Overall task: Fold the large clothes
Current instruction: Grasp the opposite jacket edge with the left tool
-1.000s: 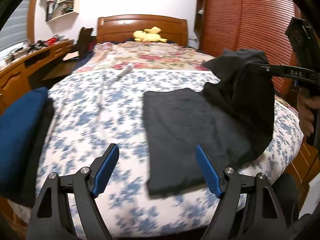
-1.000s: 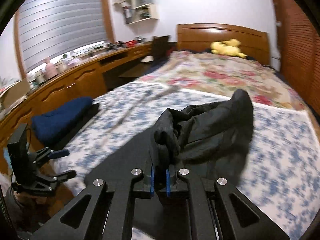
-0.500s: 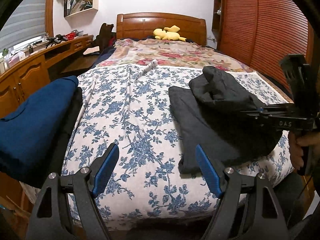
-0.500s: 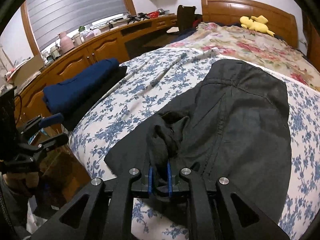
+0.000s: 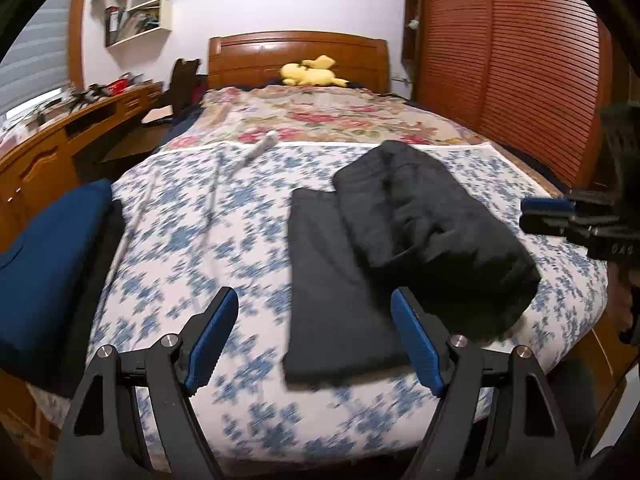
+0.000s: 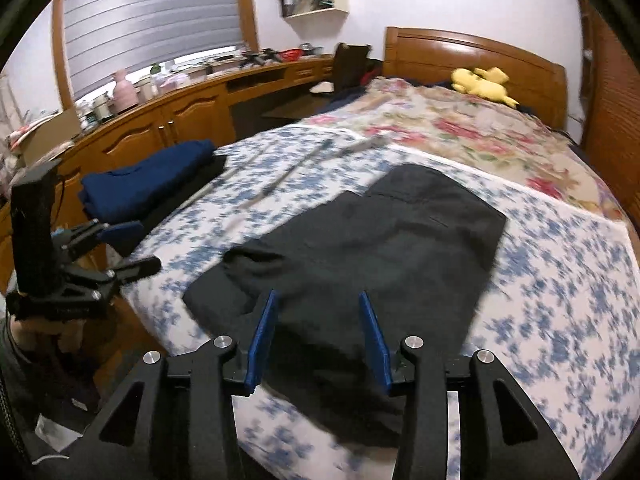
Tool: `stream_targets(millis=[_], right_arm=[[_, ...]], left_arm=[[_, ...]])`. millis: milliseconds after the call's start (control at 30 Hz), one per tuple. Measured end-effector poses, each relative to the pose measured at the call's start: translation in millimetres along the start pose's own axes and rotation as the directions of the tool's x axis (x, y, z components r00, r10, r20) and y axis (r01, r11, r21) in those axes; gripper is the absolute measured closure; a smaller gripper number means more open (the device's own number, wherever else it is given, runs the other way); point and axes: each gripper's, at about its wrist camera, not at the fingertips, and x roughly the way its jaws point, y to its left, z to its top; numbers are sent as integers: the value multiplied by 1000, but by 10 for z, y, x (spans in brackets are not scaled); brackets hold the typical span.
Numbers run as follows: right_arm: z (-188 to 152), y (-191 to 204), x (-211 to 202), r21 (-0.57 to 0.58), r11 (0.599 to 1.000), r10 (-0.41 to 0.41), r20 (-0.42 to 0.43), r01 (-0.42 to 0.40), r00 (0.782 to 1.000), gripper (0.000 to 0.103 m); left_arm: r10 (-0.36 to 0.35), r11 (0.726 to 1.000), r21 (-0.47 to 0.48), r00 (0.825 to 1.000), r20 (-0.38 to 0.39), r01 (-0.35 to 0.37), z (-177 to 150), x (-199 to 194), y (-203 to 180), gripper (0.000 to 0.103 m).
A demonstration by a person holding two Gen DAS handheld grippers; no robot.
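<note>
Right now your right gripper (image 6: 318,330) has just been opening its fingers (image 6: 262,334); the blue pads stand apart over the near end of the black garment (image 6: 368,248), with dark cloth showing between them but no pad pressing on it, so that grip is released. Your left gripper (image 5: 316,336) hangs with its fingers (image 5: 212,330) spread wide and nothing between them, poised above the foot edge of the bed (image 5: 192,240) just left of the garment.

The garment lies on the blue-flowered sheet, toward the right side of the bed's foot end. Its upper half is laid back over the lower layer, so one fold looks done. That top layer sits askew, though: a strip of the lower layer (image 5: 316,260) shows along the left side in the left wrist view, and the upper part is lumpy, not flat. I judge you are partway: the top layer wants smoothing and squaring, and probably at least one more fold to reach a compact bundle like the folded blue clothing (image 6: 144,184) stacked at the bed's left edge.

The garment's long axis runs from the foot edge toward the headboard (image 5: 298,56), leaning slightly toward the right side at the far end.
</note>
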Motion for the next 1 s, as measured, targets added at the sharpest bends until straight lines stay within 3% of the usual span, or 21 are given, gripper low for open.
stream_targets(millis=[267, 533, 700, 1000], right_arm=[[-237, -257, -44, 89, 994, -67, -30, 69, 997, 59], [-339, -244, -98, 119, 990, -63, -69, 71, 996, 59], [-330, -281, -67, 129, 990, -48, -76, 57, 996, 59], [-401, -363, -17, 144, 989, -31, -65, 40, 997, 59]], left_arm=[[-73, 995, 69, 997, 12, 72, 300, 188, -403, 24], [-130, 988, 73, 991, -42, 133, 348, 487, -603, 24], [-149, 987, 46, 985, -82, 153, 334, 625, -600, 37], [-161, 985, 43, 980, -120, 167, 278, 709, -585, 42]])
